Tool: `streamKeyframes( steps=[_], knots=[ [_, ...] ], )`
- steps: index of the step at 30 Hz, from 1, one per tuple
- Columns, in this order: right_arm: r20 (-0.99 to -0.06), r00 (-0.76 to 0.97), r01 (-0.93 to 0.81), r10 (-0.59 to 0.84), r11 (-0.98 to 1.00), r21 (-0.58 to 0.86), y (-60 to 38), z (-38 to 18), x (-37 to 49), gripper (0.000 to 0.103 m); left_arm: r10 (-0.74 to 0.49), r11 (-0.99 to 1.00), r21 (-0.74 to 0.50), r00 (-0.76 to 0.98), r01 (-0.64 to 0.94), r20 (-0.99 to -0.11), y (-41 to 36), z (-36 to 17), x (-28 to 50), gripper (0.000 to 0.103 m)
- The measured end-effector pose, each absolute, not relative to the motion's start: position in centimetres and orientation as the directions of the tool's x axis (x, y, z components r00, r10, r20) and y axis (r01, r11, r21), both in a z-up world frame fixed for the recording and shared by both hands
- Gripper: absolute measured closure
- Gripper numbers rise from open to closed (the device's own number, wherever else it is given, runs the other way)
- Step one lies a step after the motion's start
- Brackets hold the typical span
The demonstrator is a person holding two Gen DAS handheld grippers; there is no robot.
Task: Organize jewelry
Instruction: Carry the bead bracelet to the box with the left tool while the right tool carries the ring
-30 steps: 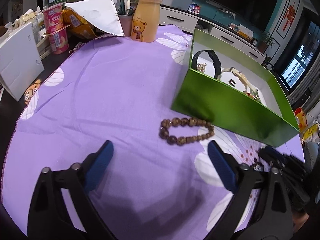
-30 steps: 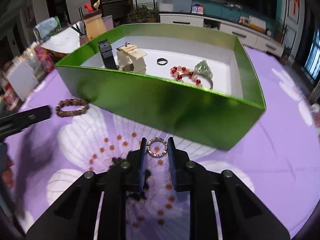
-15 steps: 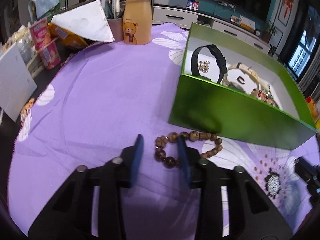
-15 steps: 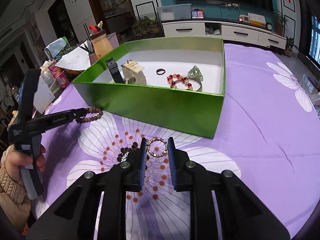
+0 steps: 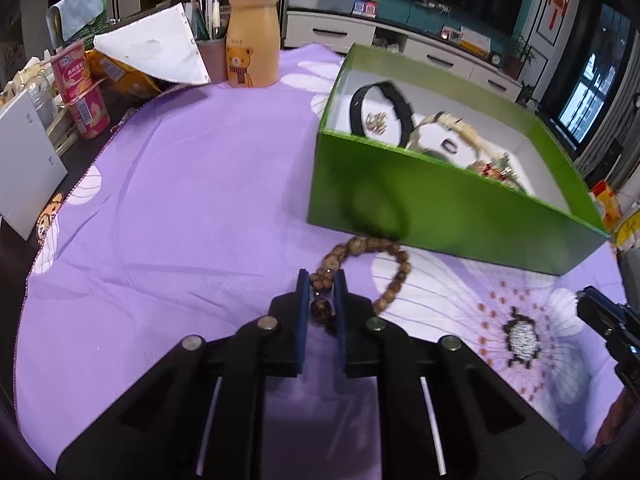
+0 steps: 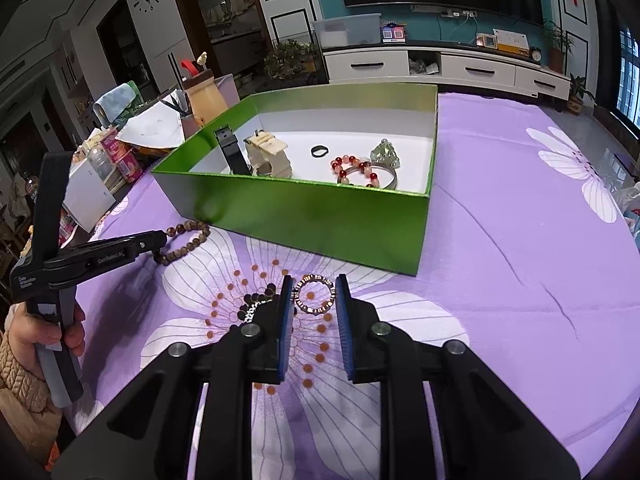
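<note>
A brown wooden bead bracelet (image 5: pixel 401 276) lies on the purple flowered cloth just before the green box (image 5: pixel 440 208). My left gripper (image 5: pixel 320 276) has its jaws closing, and the blue pads press on the bracelet's near beads. The right wrist view shows the same bracelet (image 6: pixel 188 240) at the left gripper (image 6: pixel 162 240) tip. My right gripper (image 6: pixel 313 284) is shut on a small jewelled ring bracelet (image 6: pixel 314 277) above the cloth, in front of the green box (image 6: pixel 320 216). Inside the box lie a black strap (image 6: pixel 230 152), a cream watch, a black ring and a red bead bracelet (image 6: pixel 352 168).
A bear-print bottle (image 5: pixel 252 40), a pen cup, a white sheet, pink yoghurt cups (image 5: pixel 80 92) and a white box (image 5: pixel 24 160) crowd the table's far left edge. A person's hand (image 6: pixel 40 336) in a knit sleeve holds the left gripper's handle.
The left gripper's jaws went from wide open to closed on the bead bracelet as it came forward over it. The right gripper rose a little with the ring still held.
</note>
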State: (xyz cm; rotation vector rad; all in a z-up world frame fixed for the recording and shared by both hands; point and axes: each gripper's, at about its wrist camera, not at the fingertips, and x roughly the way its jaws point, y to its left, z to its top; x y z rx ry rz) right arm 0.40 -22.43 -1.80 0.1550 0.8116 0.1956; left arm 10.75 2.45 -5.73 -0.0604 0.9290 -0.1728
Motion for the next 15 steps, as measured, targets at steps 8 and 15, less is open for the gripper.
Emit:
streamKeyframes(
  steps=[8,15],
  knots=[
    [-0.683,0.689,-0.122,0.241,0.968,0.218,-22.6,-0.5,-0.9,0.083,-0.202,0.979,-0.141,0.624,0.146,-0.755,1.8,-2.5,8.5,0.091],
    [-0.660,0.709,-0.139,0.250,0.966,0.217,-22.5,0.9,-2.2,0.083,-0.213,0.976,-0.136,0.648,0.167,-0.731,1.3,-0.1,6.8,0.091]
  ],
)
